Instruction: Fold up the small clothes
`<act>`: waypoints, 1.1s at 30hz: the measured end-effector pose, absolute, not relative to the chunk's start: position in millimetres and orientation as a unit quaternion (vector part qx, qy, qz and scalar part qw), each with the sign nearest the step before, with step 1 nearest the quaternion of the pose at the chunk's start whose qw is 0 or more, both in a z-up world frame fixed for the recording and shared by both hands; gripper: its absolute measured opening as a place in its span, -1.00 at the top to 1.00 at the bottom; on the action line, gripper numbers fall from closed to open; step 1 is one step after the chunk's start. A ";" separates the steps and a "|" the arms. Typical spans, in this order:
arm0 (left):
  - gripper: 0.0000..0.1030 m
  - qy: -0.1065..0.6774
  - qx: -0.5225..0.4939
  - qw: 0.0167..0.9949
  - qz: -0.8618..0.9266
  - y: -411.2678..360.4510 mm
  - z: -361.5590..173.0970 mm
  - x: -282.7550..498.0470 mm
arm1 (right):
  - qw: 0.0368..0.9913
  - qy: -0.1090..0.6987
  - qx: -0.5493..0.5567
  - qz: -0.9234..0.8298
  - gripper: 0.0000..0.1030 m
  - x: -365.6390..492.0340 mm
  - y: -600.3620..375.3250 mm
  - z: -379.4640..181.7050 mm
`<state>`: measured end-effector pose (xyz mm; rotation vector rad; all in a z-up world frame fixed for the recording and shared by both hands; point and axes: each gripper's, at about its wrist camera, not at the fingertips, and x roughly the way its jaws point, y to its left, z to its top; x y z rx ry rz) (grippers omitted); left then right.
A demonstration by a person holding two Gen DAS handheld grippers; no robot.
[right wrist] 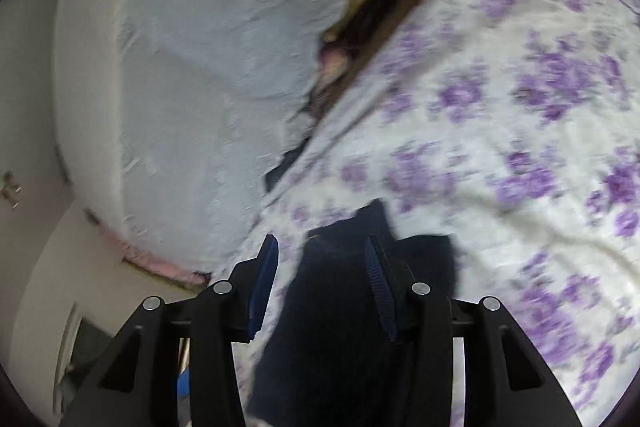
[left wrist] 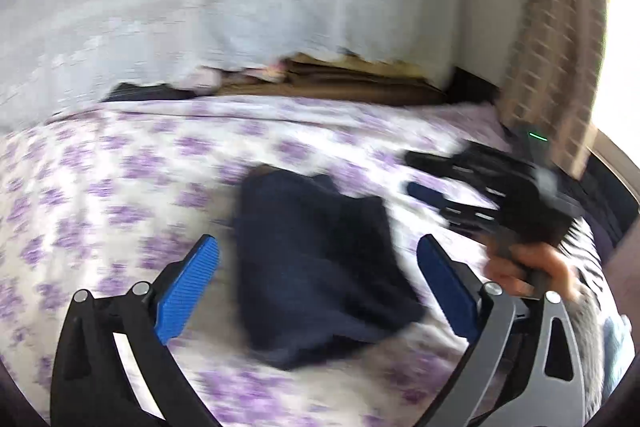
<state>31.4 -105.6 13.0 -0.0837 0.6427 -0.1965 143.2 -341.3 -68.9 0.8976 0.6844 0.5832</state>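
Note:
A small dark navy garment [left wrist: 320,267] lies crumpled on a bed sheet with purple flowers [left wrist: 120,187]. My left gripper [left wrist: 318,255] is open above it, its blue pads wide apart on either side of the cloth. My right gripper [left wrist: 412,173] shows at the right of the left wrist view, held by a hand, open beside the garment's right edge. In the right wrist view the right gripper [right wrist: 322,255] is open over the navy garment [right wrist: 332,327], which lies between and below its fingers. Both views are blurred by motion.
A pale blue-grey cover [left wrist: 200,7] hangs behind the bed, with brown bedding [left wrist: 340,83] at its foot. A checked beige curtain [left wrist: 560,47] hangs at the right by a bright window. The flowered sheet [right wrist: 520,107] spreads wide to the right.

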 end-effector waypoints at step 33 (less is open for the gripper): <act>-0.92 0.435 -0.109 0.886 -0.119 -59.1 -88.0 91.2 | 0.791 0.419 0.349 0.278 0.88 178.2 -254.0 -115.4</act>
